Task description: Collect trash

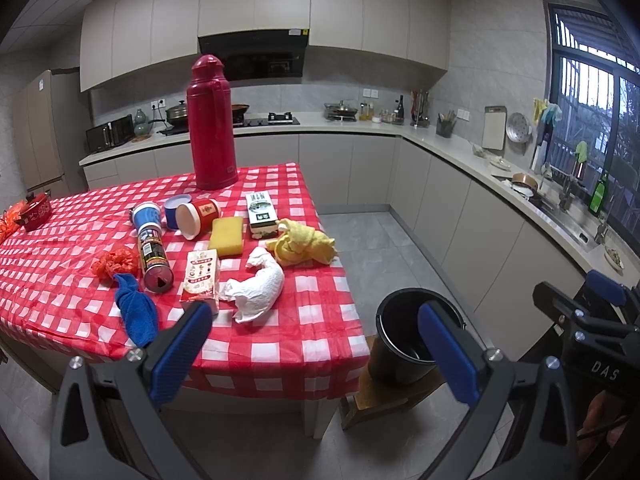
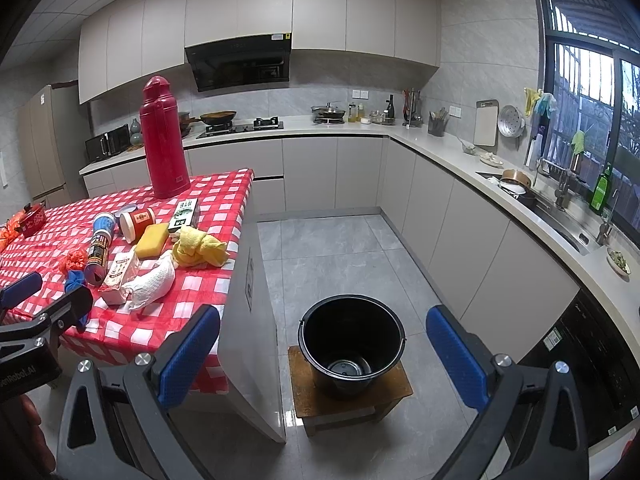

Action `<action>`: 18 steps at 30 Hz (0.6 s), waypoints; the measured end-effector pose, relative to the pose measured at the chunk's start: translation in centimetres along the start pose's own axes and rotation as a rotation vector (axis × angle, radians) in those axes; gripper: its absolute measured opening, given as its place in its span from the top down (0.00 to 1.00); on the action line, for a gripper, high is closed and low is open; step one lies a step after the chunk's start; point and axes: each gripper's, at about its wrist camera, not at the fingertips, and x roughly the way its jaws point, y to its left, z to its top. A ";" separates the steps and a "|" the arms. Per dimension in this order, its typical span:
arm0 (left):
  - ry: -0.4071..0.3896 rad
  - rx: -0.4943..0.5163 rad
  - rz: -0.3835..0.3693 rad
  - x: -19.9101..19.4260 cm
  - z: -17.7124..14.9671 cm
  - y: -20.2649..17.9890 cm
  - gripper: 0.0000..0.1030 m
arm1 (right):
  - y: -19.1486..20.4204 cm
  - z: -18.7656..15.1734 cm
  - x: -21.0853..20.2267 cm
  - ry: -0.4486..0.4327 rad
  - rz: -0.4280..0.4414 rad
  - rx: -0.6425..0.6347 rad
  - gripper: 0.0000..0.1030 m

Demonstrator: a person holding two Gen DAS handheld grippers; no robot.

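Here the left gripper [image 1: 316, 344] and the right gripper [image 2: 322, 354] both hover level with blue-padded jaws spread apart and empty, left facing the crumpled white paper towel [image 1: 256, 286] on the red-checked tablecloth [image 1: 280, 344], right above the black plastic bucket [image 2: 351, 344] on a low wooden stool [image 2: 394, 390].
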 end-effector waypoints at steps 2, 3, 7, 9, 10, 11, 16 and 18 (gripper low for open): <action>-0.001 0.000 0.001 0.0 0.0 0.0 0.00 | 0.0 0.0 0.0 0.000 0.001 -0.001 0.00; -0.002 0.000 0.002 0.0 0.0 0.0 0.00 | 0.0 0.0 0.0 0.000 0.001 -0.001 0.00; -0.002 -0.001 0.003 0.0 0.1 -0.1 0.00 | 0.0 0.0 -0.1 0.001 0.003 -0.002 0.00; -0.003 -0.001 0.005 -0.1 0.1 -0.2 0.00 | 0.0 0.0 -0.2 -0.002 0.002 -0.003 0.00; -0.002 -0.001 0.004 0.0 0.2 -0.2 0.00 | 0.0 0.0 -0.3 -0.002 0.003 -0.003 0.00; -0.002 -0.001 0.003 0.0 0.2 -0.2 0.00 | 0.0 0.0 -0.3 -0.002 0.004 -0.003 0.00; -0.004 0.000 0.006 -0.1 0.2 -0.2 0.00 | 0.2 0.0 -0.5 -0.004 0.008 -0.004 0.00; -0.004 -0.002 0.006 -0.1 0.3 -0.3 0.00 | 0.2 0.0 -0.4 -0.002 0.009 -0.004 0.00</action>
